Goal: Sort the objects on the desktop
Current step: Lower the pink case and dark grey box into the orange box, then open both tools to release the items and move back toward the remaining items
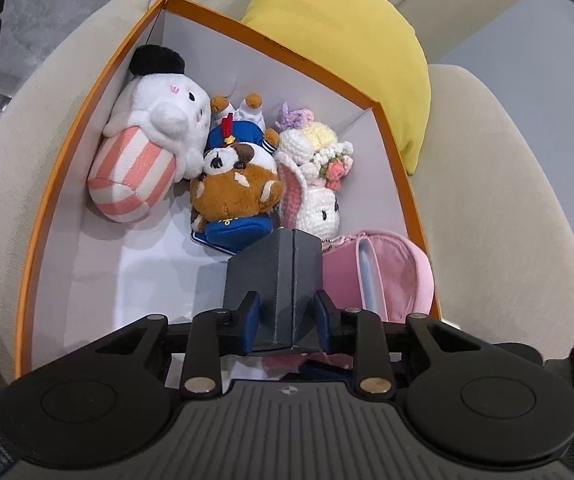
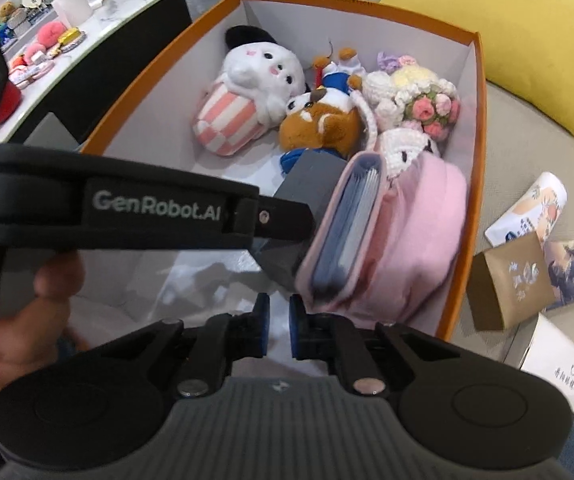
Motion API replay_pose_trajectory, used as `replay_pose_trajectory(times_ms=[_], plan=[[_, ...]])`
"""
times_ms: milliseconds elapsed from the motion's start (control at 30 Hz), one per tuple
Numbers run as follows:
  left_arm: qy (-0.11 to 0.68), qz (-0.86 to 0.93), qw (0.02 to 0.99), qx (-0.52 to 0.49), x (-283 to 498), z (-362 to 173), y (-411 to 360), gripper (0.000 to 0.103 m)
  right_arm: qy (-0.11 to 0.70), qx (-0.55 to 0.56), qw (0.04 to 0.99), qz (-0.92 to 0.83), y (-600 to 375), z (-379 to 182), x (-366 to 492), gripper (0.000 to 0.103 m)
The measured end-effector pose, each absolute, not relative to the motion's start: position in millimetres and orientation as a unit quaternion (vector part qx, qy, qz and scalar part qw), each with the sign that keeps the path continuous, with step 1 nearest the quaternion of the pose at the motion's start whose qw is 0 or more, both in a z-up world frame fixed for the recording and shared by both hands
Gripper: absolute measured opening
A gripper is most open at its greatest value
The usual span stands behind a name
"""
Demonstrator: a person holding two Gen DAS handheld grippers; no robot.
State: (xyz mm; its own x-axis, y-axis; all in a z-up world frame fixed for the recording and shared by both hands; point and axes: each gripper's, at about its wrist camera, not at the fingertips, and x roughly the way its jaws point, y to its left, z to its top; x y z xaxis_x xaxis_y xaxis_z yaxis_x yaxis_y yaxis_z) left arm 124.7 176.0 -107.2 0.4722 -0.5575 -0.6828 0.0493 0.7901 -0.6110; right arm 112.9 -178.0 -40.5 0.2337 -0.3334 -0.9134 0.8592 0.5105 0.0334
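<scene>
We start with the beige sofa and its yellow cushion, which carry the orange box into which the sorting goes. Off to the side in the right wrist view stands the white bench, with small bright odds and ends on it that we judge are waiting their turn.

Inside the box, along the far wall, lie the white plush in a striped cup, the brown bear in blue just beside it, and the crocheted bunny with flowers touching the bear on the other side. Nearer to us, against the box's right wall, sits the pink pouch with a pink-edged card booklet pressed to its side.

The left tongs are closed on a dark grey block, holding it low over the box floor, close to the bear and pouch. The right tongs are narrow and carry nothing, hovering over the near end of the box.

We judge the step in hand to be placing the block. The next move calls for lowering it onto the bare floor left of the pouch, then opening without nudging the plush toys. On the cushion outside lie a brown paper packet and some printed cards.
</scene>
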Motion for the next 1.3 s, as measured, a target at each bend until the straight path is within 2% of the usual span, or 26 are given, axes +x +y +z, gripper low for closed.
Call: replay_pose_trajectory(times_ms=[367,900,1300], plan=[[0.465,-0.167,0.830,-0.259,128,-106,167,0.035,0.452,0.275,0.741,-0.413,-188,-41,111,0.003],[0.461,-0.119,0.848,-0.232,122,-97,165,0.037,0.399,0.277,0.798,-0.358,-155,-12,84,0.036],[0.429,-0.091,0.878,-0.192,108,-61,161,0.038,0.358,0.268,0.814,-0.370,-135,12,48,0.036]])
